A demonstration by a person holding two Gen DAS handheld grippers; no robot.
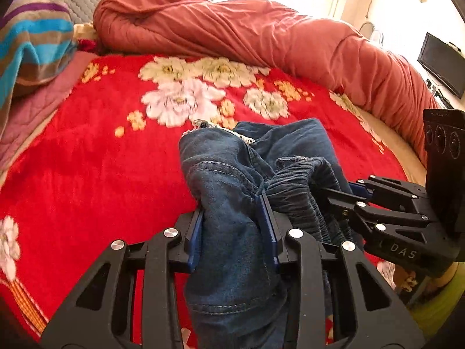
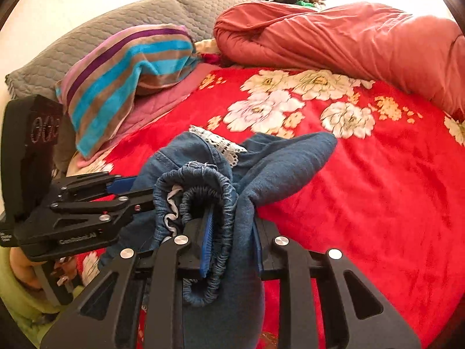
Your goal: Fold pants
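Observation:
Blue denim pants (image 1: 232,168) with an elastic waistband and a strip of white lace trim lie bunched on the red flowered blanket (image 1: 96,160). My left gripper (image 1: 231,206) is shut on a thick fold of the denim. My right gripper (image 2: 232,218) is shut on the gathered waistband (image 2: 200,180) and a fold of denim beside it. The two grippers sit close together: the right gripper (image 1: 343,195) shows at the right of the left wrist view, and the left gripper (image 2: 139,192) at the left of the right wrist view. The pants hang lifted between them.
A rolled salmon-red duvet (image 1: 261,35) runs along the far side of the bed. A striped towel (image 2: 125,84) lies over grey quilted pillows (image 2: 122,20) at the head. A dark screen (image 1: 441,61) stands beyond the bed. A hand in a yellow-green sleeve (image 2: 20,276) holds the left gripper.

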